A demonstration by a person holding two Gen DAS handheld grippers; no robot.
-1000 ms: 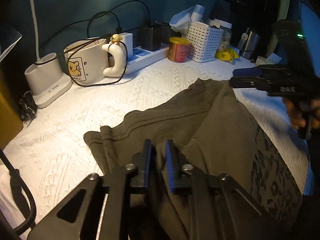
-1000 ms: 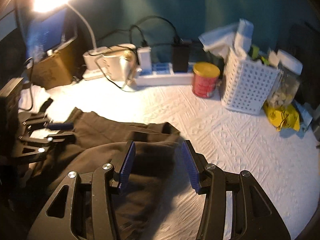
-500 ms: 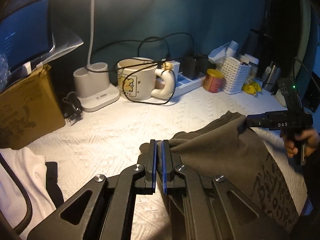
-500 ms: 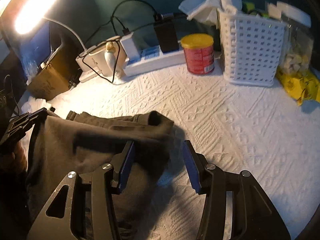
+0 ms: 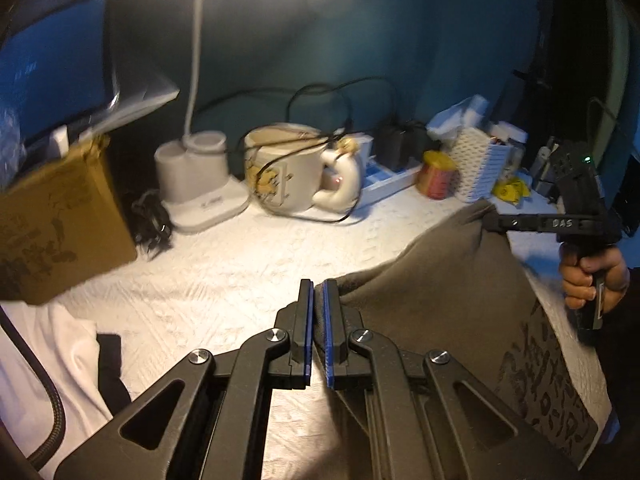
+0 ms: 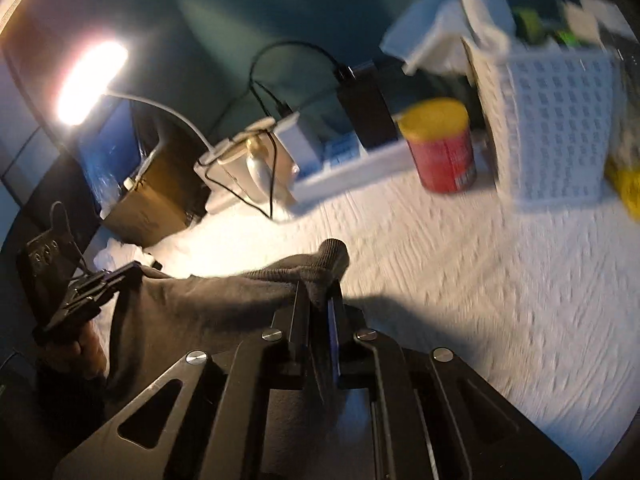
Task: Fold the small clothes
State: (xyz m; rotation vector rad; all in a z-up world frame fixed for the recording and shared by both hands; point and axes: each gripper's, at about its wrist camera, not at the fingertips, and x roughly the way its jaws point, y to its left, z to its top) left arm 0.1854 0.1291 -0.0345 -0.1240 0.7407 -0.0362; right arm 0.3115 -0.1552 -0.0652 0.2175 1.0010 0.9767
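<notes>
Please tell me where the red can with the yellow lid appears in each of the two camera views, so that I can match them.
Left wrist view: the red can stands far back on the right, small, just left of the white basket.
Right wrist view: the red can is upper right of centre, larger and blurred.
Shared landmark: the white basket, right of the can in both.

One marking reads clearly — "DAS", in pale letters on the right gripper (image 5: 489, 222). The dark print on the grey garment (image 5: 460, 300) and cardboard box (image 5: 60, 220) is illegible.
</notes>
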